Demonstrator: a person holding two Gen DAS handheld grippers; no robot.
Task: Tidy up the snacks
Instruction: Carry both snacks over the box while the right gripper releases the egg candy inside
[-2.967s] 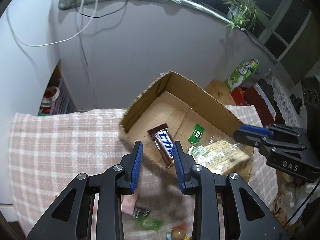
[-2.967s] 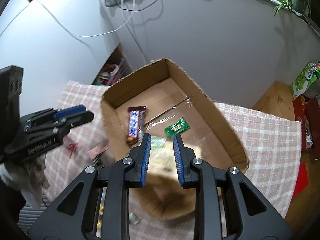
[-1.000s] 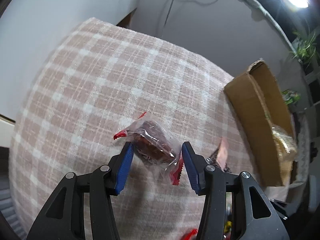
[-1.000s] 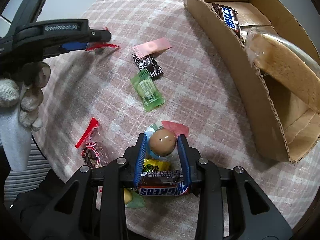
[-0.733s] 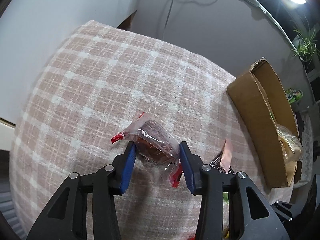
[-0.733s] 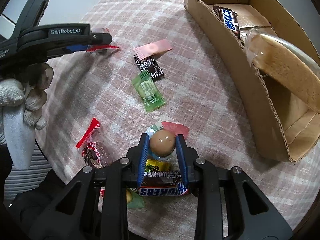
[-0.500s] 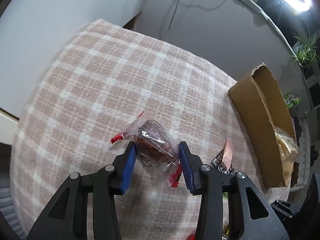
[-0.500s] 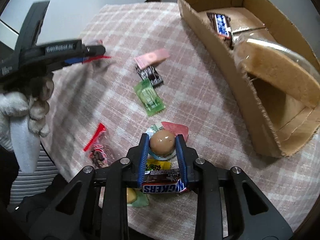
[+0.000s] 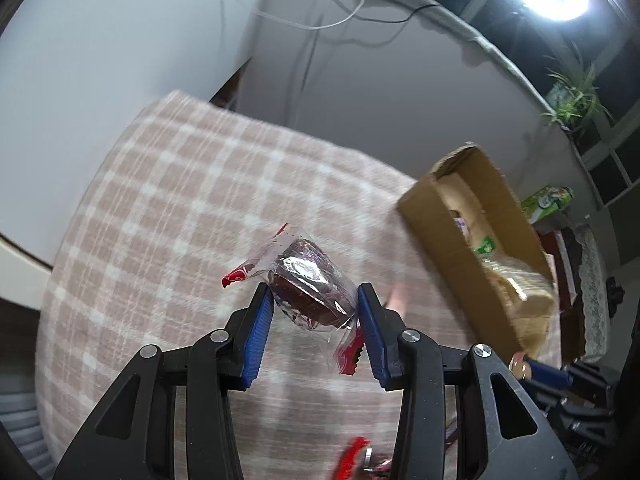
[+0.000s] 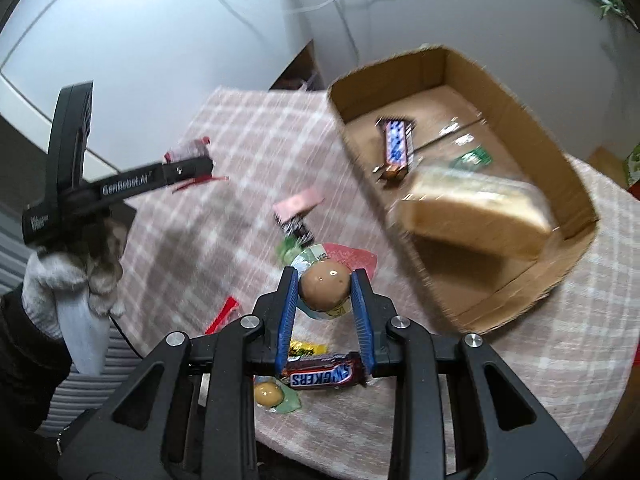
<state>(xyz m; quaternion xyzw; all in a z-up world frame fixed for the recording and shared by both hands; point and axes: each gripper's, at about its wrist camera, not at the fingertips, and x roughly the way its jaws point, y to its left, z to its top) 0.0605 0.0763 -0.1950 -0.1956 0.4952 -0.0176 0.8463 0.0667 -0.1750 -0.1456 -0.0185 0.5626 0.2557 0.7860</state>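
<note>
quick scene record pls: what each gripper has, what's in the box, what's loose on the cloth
left gripper: shut on clear-wrapped dark cake, lifted off the cloth
right gripper: shut on round brown snack
cardboard box: holds blue-and-white bar, green packet, wrapped bread
checked cloth: loose Snickers bar, pink packet, black-and-white candy, red-ended wrapper
blur: both views smeared, labels mostly unreadable

You could read "SNICKERS" on the chocolate bar [image 10: 323,376] lying on the table, and "GenRobot.AI" along the side of your left gripper [image 10: 192,170].
</note>
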